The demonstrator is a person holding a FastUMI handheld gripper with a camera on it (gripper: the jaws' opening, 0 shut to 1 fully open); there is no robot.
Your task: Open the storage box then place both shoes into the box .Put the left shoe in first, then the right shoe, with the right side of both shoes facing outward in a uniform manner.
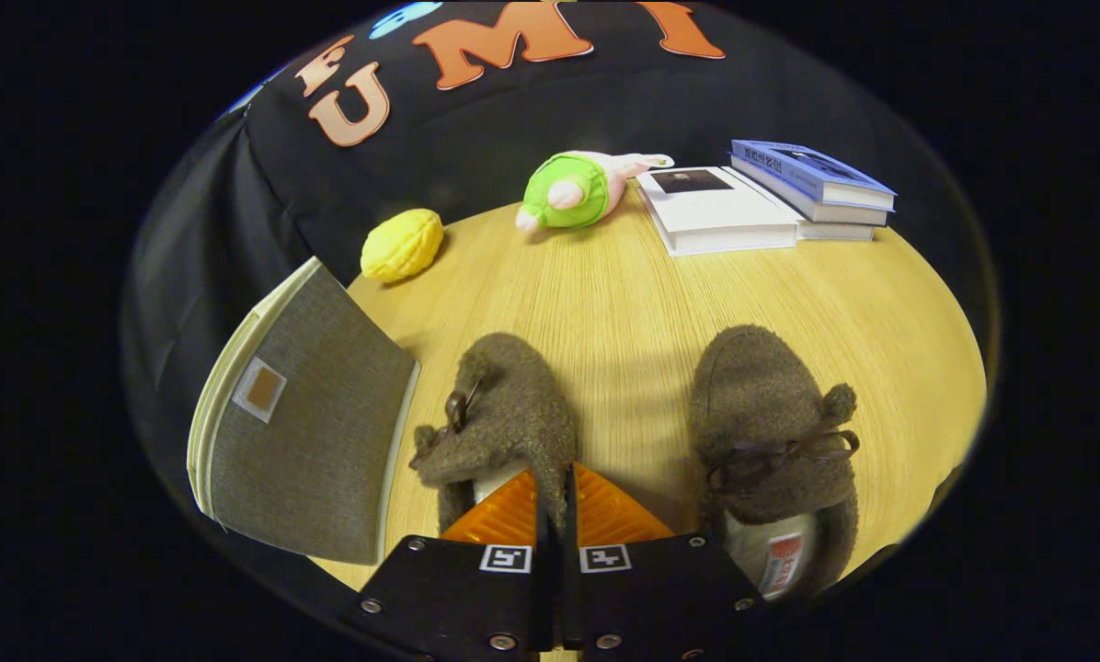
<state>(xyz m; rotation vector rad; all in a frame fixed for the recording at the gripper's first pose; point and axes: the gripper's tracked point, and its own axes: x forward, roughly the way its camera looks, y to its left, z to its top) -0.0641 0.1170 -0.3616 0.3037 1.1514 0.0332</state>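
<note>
The hand-held gripper (555, 501) is clamped on the heel wall of the left brown fuzzy shoe (504, 414) near the worktop's (624, 285) front edge, the right shoe (771, 432) well apart beside it, the grey storage box (311, 432) at the worktop's left edge.

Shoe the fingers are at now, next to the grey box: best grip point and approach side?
Take the shoe by the collar wall at its opening, coming from the heel side above. The gripper is already there, fingers nearly closed on the fuzzy rim, seemingly one inside the lining and one outside. That edge is thin and firm; the rounded toe is too bulky. The storage box stands just beside it.
</note>
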